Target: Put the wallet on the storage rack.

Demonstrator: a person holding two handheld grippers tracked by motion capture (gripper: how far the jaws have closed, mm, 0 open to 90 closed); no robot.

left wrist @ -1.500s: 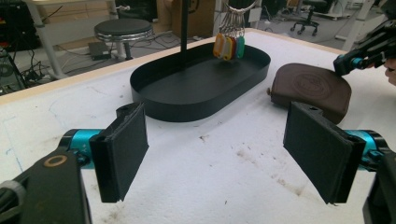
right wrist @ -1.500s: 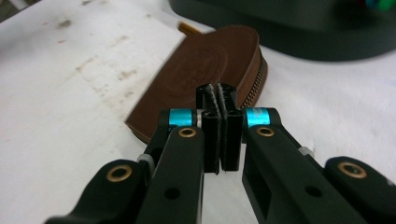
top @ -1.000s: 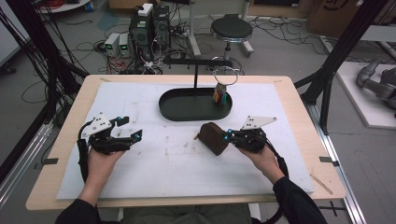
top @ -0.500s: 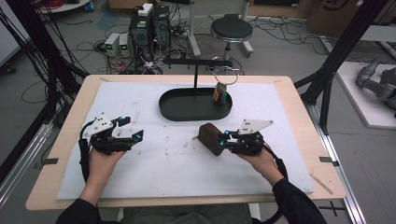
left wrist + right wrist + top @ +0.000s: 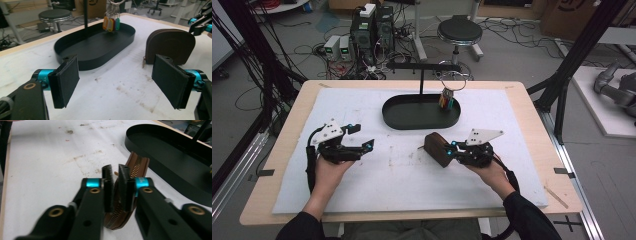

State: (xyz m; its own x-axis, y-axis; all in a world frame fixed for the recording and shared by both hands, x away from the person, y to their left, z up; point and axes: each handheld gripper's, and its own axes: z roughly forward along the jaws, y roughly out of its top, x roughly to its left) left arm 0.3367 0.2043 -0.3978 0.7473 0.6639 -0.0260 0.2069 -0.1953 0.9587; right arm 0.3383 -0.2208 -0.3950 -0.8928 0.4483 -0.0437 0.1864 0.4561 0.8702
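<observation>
The left tool (image 5: 362, 146) rests low over the white mat (image 5: 377, 190) of the desk with its pads (image 5: 65, 81) spread wide and nothing between them, probably waiting to help. In the middle stands one black oval metal tray (image 5: 398, 119) with a post, from which one bunch of coloured key tags (image 5: 447, 99) hangs. Just before the tray, one small brown leather zip pouch (image 5: 435, 148) stands on edge, because the right tool (image 5: 114, 178) has just closed and pinches its zipper side. I count two tools.
</observation>
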